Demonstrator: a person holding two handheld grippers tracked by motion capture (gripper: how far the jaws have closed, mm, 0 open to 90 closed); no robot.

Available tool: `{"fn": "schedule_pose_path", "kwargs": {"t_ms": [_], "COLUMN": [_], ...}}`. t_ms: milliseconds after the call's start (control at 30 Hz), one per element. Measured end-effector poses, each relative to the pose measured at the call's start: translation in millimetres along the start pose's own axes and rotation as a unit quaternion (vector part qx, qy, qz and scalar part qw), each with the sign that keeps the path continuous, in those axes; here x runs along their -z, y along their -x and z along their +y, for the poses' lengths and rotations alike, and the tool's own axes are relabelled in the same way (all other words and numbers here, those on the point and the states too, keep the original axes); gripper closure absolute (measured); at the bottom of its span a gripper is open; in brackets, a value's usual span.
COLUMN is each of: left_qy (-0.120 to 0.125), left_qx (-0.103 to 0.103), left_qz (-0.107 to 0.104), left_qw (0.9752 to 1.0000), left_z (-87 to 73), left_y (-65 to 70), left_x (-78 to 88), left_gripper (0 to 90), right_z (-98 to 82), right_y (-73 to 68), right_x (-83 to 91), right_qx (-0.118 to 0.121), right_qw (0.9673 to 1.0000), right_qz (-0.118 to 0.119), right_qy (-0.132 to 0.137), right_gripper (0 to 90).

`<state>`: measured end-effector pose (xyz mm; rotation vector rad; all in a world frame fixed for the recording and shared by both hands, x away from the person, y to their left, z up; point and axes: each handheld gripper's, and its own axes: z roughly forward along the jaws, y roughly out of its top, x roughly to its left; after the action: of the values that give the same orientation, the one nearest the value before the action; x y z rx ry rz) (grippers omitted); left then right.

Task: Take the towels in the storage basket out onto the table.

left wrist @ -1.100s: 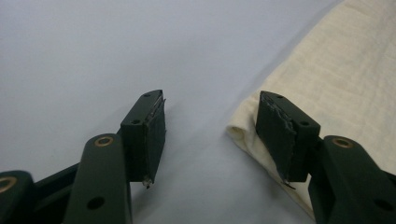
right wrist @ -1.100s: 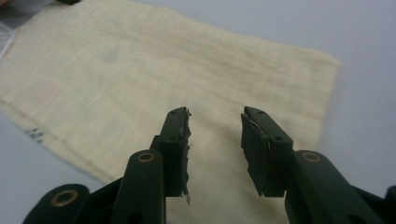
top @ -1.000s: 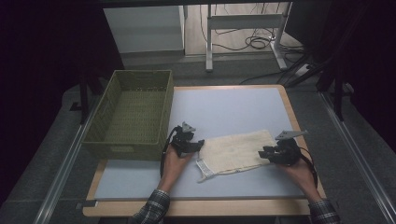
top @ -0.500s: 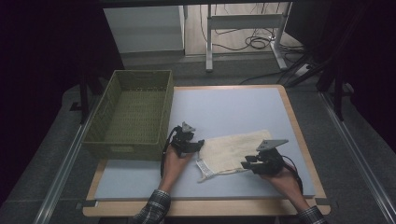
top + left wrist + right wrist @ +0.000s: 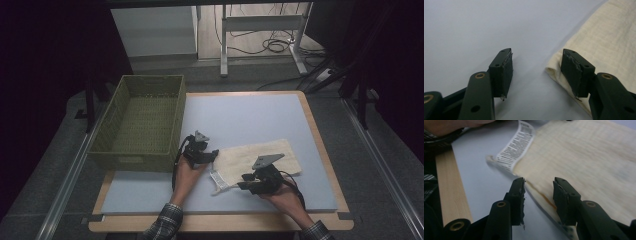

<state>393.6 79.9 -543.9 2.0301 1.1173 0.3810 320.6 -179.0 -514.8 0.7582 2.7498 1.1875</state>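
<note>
A cream cloth (image 5: 260,156) lies flat on the blue mat, with a white printed label (image 5: 216,178) sticking out of its near left corner. My left gripper (image 5: 212,155) rests at the cloth's left corner. In the left gripper view it (image 5: 537,53) stands open, its right jaw against the rolled cloth edge (image 5: 554,72) and nothing pinched. My right gripper (image 5: 243,185) sits at the cloth's near edge and points left. In the right gripper view it (image 5: 539,182) is open, the cloth hem (image 5: 541,195) runs between the jaws, and the label (image 5: 517,143) lies ahead.
A green woven basket (image 5: 135,162) stands on the left side of the table, close behind the left hand. The blue mat (image 5: 240,115) stretches bare beyond the cloth. The table's wooden front edge (image 5: 451,187) runs close by the right gripper.
My right gripper has slid left along the cloth's near edge, from its right corner toward the label corner. The left gripper has stayed in place.
</note>
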Motion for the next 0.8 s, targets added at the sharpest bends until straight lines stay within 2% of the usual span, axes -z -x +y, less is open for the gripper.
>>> {"fn": "schedule_pose_path", "kwargs": {"t_ms": [533, 667, 800], "left_qy": [0.0, -0.001, -0.001], "left_qx": [-0.002, -0.002, -0.001], "left_qz": [0.0, 0.0, 0.0], "left_qw": [1.0, 1.0, 1.0], "left_z": [0.0, 0.0, 0.0], "left_y": [-0.2, -0.2, -0.2], "left_x": [0.1, 0.1, 0.1], "left_gripper": [43.0, 43.0, 43.1], "right_z": [26.3, 29.0, 30.7], "right_y": [-30.7, -34.5, -36.0], "right_x": [-38.5, -46.8, -53.3], "right_qx": [0.037, 0.043, 0.051], "right_qw": [0.9986, 0.9983, 0.9981], "right_qz": [0.035, 0.036, 0.026], "right_qy": [-0.011, -0.016, -0.023], "right_gripper": [57.1, 56.4, 56.5]}}
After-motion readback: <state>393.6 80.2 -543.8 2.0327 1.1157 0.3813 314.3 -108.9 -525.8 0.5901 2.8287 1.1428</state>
